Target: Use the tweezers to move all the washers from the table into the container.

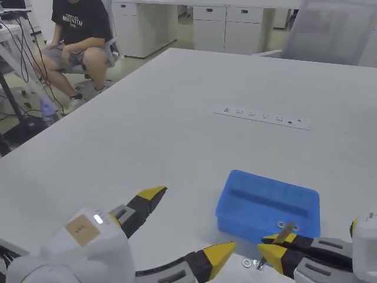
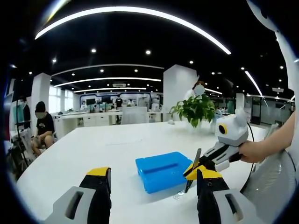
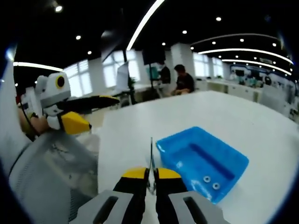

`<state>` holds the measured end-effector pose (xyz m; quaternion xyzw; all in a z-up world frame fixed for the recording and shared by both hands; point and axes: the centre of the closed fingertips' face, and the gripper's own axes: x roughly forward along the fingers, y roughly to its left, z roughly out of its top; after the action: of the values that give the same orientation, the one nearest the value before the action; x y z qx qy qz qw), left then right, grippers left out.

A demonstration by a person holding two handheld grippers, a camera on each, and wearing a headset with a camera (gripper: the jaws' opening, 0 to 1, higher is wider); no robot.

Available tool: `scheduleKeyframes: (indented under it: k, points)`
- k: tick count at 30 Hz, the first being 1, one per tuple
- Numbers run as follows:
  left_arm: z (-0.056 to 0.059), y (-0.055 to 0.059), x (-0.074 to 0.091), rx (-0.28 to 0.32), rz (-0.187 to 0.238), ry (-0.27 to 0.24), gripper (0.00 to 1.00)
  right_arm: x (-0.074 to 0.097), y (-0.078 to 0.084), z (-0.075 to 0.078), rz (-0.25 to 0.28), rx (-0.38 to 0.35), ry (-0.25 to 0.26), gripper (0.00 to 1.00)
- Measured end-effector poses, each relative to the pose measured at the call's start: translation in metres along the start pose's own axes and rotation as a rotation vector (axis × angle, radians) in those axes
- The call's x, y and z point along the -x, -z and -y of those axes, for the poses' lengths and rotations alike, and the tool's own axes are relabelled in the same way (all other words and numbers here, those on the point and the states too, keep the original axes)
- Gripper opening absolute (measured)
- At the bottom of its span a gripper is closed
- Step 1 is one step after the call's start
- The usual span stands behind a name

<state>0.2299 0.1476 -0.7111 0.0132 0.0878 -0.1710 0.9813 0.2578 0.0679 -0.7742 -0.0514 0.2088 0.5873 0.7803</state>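
The blue container stands on the white table, and two washers lie in its near end. My right gripper is shut on the tweezers, which slant down to the table just in front of the container. Two washers lie on the table at the tweezer tips. My left gripper hovers open and empty to the left of them. The right gripper view shows its own gripper, the tweezers and the washers in the container. From the left gripper I see the tweezers above a table washer.
A white power strip lies flat on the table beyond the container. A person sits on a chair off the table's far left corner, near a stand with cables. A grey office chair stands behind the far edge.
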Motion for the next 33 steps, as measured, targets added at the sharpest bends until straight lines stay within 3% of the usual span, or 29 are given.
scheduleKeyframes:
  k: [4, 7, 9, 15, 18, 21, 29, 33]
  points:
    - [0.001, 0.001, 0.0, -0.003, -0.004, 0.005, 0.75, 0.004, -0.014, 0.006, 0.031, -0.028, -0.011, 0.03]
    - [0.0, 0.001, 0.0, -0.001, -0.006, 0.003, 0.75, 0.005, -0.036, 0.014, 0.108, -0.088, -0.007, 0.03]
    - [-0.001, 0.001, 0.0, 0.002, -0.006, -0.002, 0.74, 0.006, -0.044, 0.022, 0.132, -0.102, 0.006, 0.03]
    - [0.002, 0.002, -0.001, -0.003, -0.014, 0.009, 0.74, -0.002, -0.052, 0.056, 0.127, -0.116, 0.093, 0.03]
    - [0.0, 0.002, 0.0, -0.005, -0.014, 0.004, 0.74, -0.008, -0.048, 0.069, 0.115, -0.151, 0.119, 0.03]
    - [-0.001, 0.002, 0.0, -0.001, -0.01, 0.0, 0.74, -0.014, -0.038, 0.08, 0.069, -0.149, 0.153, 0.03]
    - [-0.001, 0.002, 0.0, -0.001, -0.012, 0.0, 0.74, -0.03, -0.007, 0.095, -0.046, -0.131, 0.159, 0.03]
    - [-0.001, 0.004, 0.0, -0.003, -0.021, -0.001, 0.74, -0.031, -0.004, 0.099, -0.056, -0.109, 0.157, 0.03]
